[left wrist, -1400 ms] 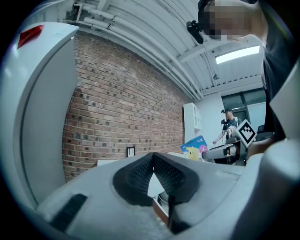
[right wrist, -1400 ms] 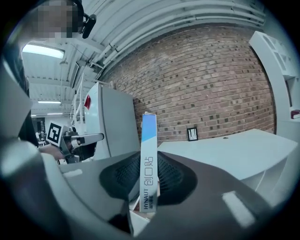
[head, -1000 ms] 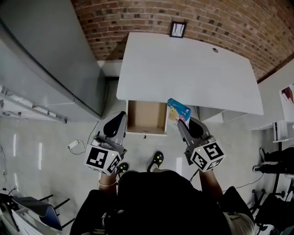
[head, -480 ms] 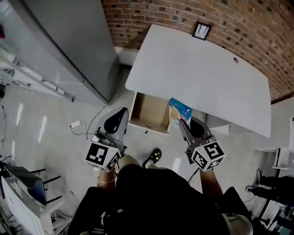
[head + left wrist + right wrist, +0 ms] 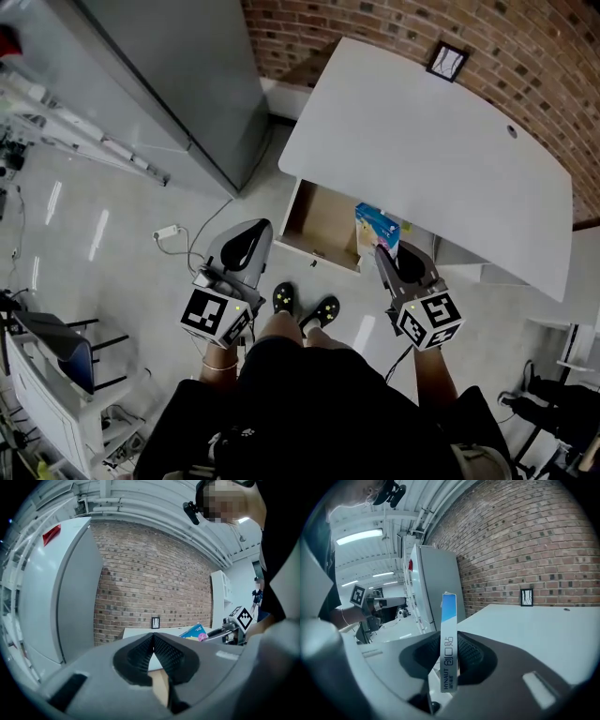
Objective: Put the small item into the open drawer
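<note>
Two shoes (image 5: 284,298) near open drawer (image 5: 323,223)

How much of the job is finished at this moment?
Done: the drawer stands open and the small box is picked up. In hand: the right tool grips it, just right of the drawer. Left: move it into the drawer and release. The left tool is shut, empty.
</note>
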Demonstrator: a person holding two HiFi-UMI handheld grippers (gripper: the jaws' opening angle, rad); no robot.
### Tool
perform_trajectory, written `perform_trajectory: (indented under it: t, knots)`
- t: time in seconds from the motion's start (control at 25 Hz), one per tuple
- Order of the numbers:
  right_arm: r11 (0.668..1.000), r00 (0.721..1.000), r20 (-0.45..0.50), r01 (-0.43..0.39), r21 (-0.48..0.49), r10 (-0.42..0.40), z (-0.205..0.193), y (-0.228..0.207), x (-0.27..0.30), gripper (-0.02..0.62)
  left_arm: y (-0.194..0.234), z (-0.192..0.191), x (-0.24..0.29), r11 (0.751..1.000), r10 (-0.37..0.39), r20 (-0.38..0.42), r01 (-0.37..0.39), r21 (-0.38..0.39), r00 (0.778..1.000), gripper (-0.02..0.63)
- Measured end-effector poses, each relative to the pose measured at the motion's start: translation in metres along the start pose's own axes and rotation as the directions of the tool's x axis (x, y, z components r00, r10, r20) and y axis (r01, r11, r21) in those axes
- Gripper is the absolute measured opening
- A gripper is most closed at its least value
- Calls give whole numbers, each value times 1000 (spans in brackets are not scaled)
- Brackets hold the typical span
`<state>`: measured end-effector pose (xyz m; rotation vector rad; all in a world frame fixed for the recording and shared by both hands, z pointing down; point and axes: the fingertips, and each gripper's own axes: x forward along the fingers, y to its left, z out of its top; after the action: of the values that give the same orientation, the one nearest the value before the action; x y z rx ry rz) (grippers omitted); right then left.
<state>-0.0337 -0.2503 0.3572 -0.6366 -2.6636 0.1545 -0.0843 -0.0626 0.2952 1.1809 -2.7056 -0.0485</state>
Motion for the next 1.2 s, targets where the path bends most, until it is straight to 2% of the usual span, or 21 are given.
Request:
perform_trajectory:
  t: [0.24, 0.68, 0.96, 1.2]
  knots:
    - [999, 996, -82, -26, -26, 24, -22, -3, 26, 95, 13, -3, 7, 1000, 11, 1, -11, -15, 1000, -8]
    - [991, 979, -200, -67, -114, 43, -63, -4, 75, 95, 41, -42, 19, 998, 18, -29, -19, -54, 999, -8]
    - [978, 958, -283, -94, -187, 38, -96, -15, 101, 96, 55, -70, 32, 998, 12, -61, -15, -56, 998, -8]
    - [971, 939, -342, -112, -211, 34, -127, -21, 118, 97, 62, -97, 36, 997, 10, -77, -16, -77, 997, -8]
